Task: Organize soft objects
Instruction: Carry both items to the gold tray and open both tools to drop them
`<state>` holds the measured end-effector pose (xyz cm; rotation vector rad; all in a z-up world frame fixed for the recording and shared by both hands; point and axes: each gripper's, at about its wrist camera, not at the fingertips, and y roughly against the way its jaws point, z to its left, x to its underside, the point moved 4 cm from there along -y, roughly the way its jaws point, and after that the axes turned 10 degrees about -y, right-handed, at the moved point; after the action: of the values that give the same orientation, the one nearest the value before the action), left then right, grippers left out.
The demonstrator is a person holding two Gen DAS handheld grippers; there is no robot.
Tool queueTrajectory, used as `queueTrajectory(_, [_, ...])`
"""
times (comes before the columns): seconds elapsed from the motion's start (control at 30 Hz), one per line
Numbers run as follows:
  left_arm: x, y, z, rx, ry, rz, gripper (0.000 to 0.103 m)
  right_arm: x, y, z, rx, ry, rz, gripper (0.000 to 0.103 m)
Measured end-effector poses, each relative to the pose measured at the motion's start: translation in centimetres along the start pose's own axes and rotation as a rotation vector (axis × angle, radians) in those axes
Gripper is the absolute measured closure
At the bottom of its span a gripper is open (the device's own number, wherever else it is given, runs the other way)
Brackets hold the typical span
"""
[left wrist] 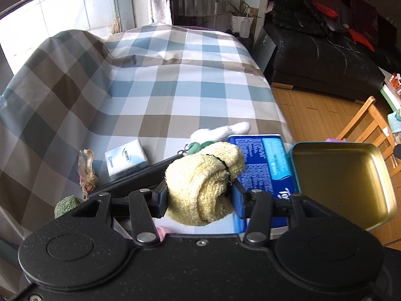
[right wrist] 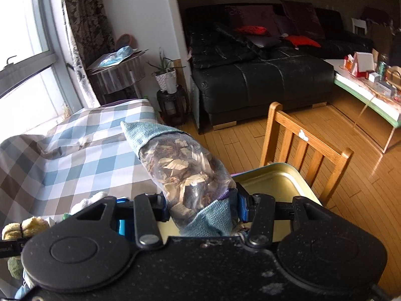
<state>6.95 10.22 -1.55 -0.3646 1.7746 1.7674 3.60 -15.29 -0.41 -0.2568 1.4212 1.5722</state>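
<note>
Midway, judging by the layout. Left tongs (left wrist: 200, 197) clenched on rolled yellow towel (left wrist: 203, 183), lower centre of frame. Right tongs (right wrist: 203, 207) clenched on mesh sachet (right wrist: 186, 173), centre, over open tin (right wrist: 273, 183). Left on checked bed (left wrist: 175, 87): tissue pack (left wrist: 126, 156), green puff (left wrist: 66, 205), white plush (left wrist: 220, 131).

My own black housing hides the lower end of the yellow towel roll (left wrist: 205, 188) and most of whatever pink thing (left wrist: 162, 233) peeks out beneath it. The blue pack (left wrist: 263, 165) shows only part of its print — too small to read — and the open tin (left wrist: 345, 183) covers its right end. A green knitted lump (left wrist: 66, 205) is half cut off by my body (I cannot tell what it is). In the right wrist view, the bottom of the blue-wrapped clear pouch (right wrist: 190, 173) vanishes behind the housing, and the tin's (right wrist: 273, 183) near half too.
</note>
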Motion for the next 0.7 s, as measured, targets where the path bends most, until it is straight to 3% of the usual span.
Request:
queueTrajectory(0.27, [-2.8, 1.7, -6.0, 0.083, -0.097, -0.056, 0.055, -1.2, -1.0, -4.8, 0.247, -0.128, -0.027, 0.056])
queueTrajectory(0.47, [-3.7, 1.2, -10.5, 0.131, -0.155, -0.053, 0.055, -1.4, -1.7, -6.6, 0.300, -0.193, 0.001, 0.056])
queueTrajectory(0.7, [-3.2, -0.7, -14.8, 0.179, -0.199, 0.006, 0.055, -1.5, -2.3, -7.9, 0.328, -0.251, 0.038, 0.056])
